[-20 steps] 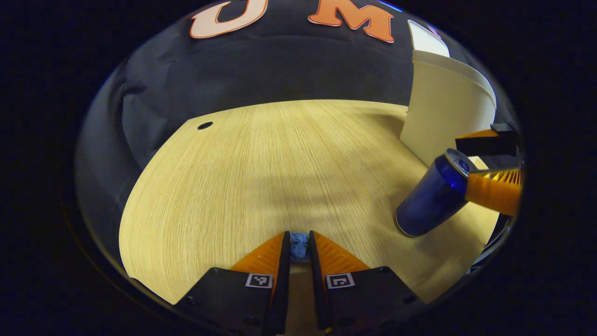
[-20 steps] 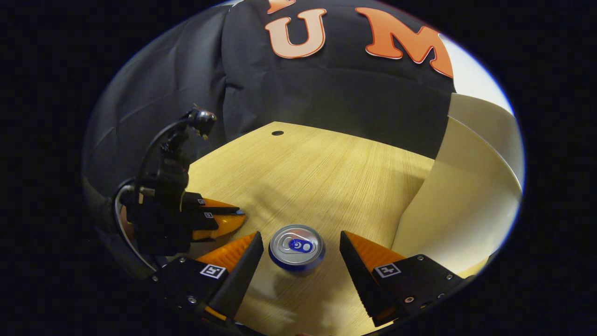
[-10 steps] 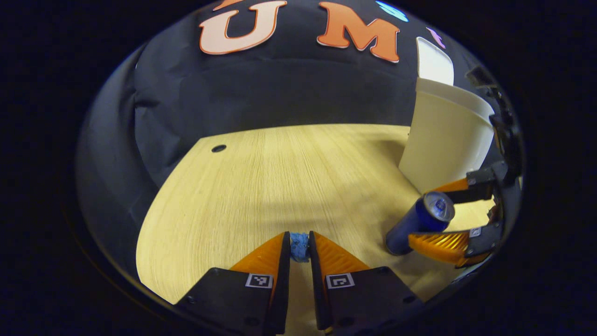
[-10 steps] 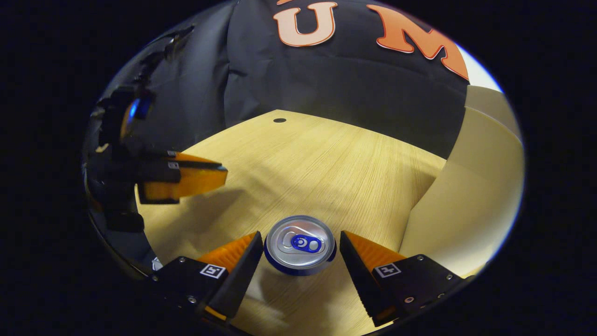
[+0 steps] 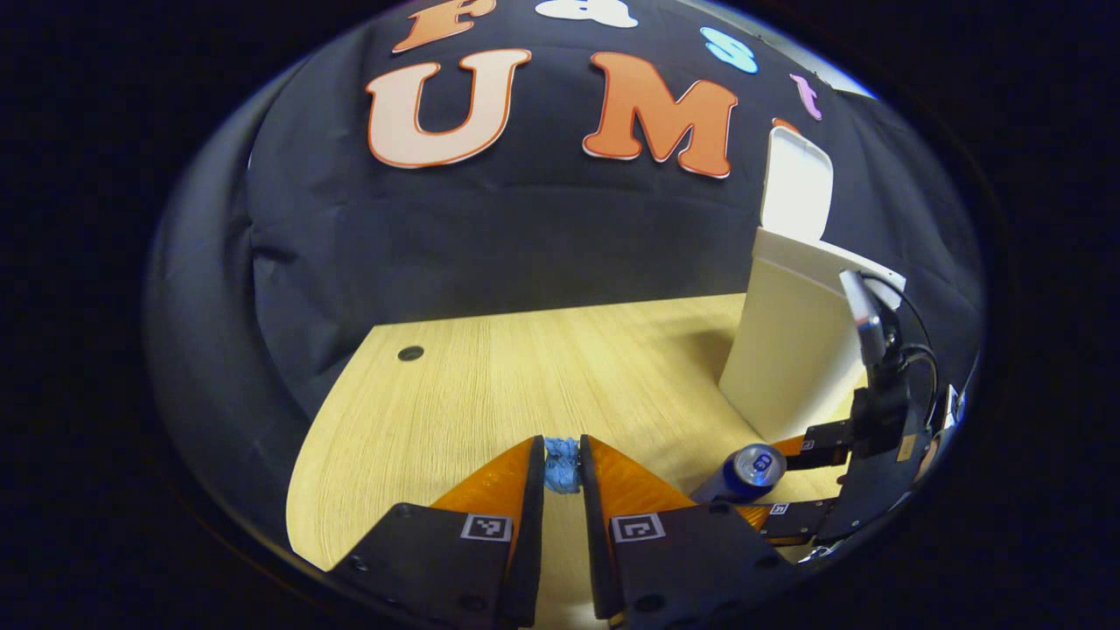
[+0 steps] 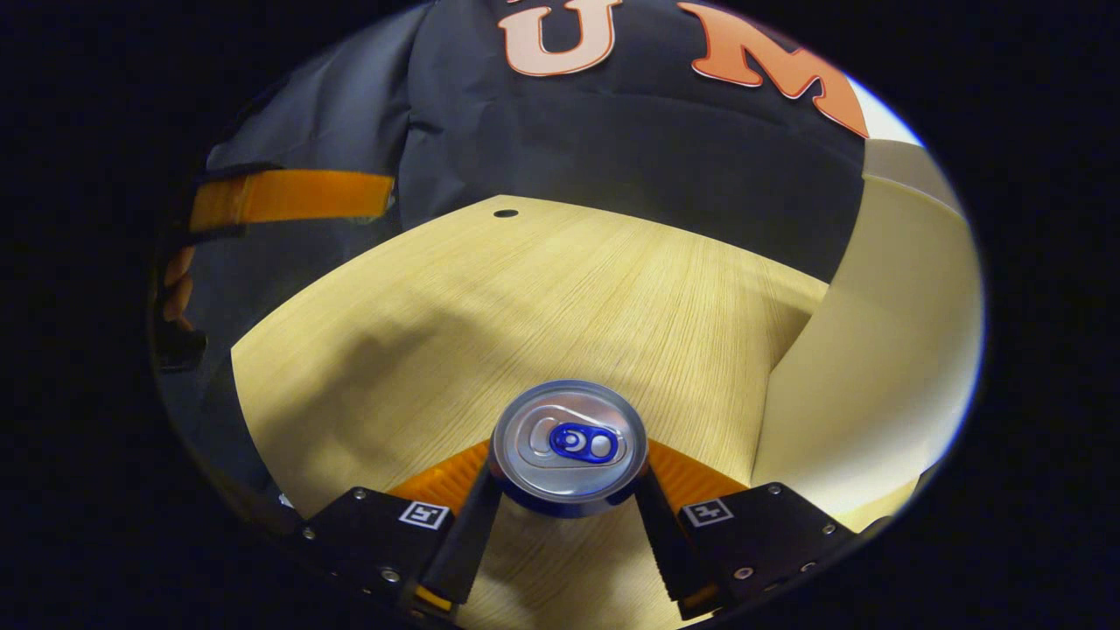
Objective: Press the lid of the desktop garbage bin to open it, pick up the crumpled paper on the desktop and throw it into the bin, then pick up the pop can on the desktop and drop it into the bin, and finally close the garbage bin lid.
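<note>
Fingers close on the pop can, paper clamped in the other pair

Can sits between my right gripper fingers, and both of them press against its sides just under the rim. In the right gripper view I look straight down on its top, the pull tab facing me, so its long axis runs up toward the camera; the body below is mostly hidden by the lid. In the left gripper view the same can leans, top tilted up and toward the bin, its base cut off behind my own finger. I cannot tell whether it touches the desk.

My left gripper is nearly shut on the crumpled paper, a blue wad of which a small part peeks between the fingertips. The bin stands at the desk's right with its lid raised upright; its mouth is out of sight.
</note>
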Demonstrator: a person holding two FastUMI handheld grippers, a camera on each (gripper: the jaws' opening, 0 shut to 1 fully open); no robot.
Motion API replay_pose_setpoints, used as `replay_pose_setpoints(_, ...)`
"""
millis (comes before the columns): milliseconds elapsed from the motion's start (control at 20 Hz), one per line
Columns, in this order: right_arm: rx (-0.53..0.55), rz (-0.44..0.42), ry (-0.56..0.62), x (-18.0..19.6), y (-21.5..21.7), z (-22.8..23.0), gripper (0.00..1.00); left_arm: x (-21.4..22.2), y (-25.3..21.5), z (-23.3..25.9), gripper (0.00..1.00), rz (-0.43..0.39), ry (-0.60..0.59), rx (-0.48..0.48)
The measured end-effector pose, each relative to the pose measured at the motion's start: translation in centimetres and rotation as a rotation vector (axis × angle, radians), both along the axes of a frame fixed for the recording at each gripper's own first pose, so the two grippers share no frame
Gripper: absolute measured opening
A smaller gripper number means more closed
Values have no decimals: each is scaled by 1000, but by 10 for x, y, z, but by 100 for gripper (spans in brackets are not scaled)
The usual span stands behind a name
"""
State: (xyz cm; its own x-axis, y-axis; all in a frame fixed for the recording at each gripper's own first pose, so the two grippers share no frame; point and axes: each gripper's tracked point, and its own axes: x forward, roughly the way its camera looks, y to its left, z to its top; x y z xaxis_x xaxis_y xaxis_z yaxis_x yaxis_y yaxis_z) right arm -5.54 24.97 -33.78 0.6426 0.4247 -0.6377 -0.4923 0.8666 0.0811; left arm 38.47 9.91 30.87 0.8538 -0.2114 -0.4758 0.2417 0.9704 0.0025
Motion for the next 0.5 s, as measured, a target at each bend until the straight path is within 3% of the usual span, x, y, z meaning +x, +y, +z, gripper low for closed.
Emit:
replay_pose_setpoints(50, -2, -10, -6, 1, -1, 3, 77, 9, -2, -43, 27, -19, -15, -3)
replay_pose_setpoints(100, -5, -18, -14, 2, -2, 7, 81, 5, 1, -32, 27, -38, -25, -7)
replay_pose_setpoints(150, -5, -29, -26, 2, -3, 10, 77, 8, -6, -26, 27, -57, -35, -9)
replay_pose_setpoints(200, -2, -39, -35, 2, -4, 13, 81, 10, -12, -12, 27, -71, -44, -11)
replay_pose_setpoints(400, 7, -85, -58, -3, -15, 30, 81, 9, -50, 27, 27, -124, -91, -37)
replay_pose_setpoints(500, 14, -106, -66, -7, -27, 40, 81, 14, -64, 17, 27, -145, -117, -52)
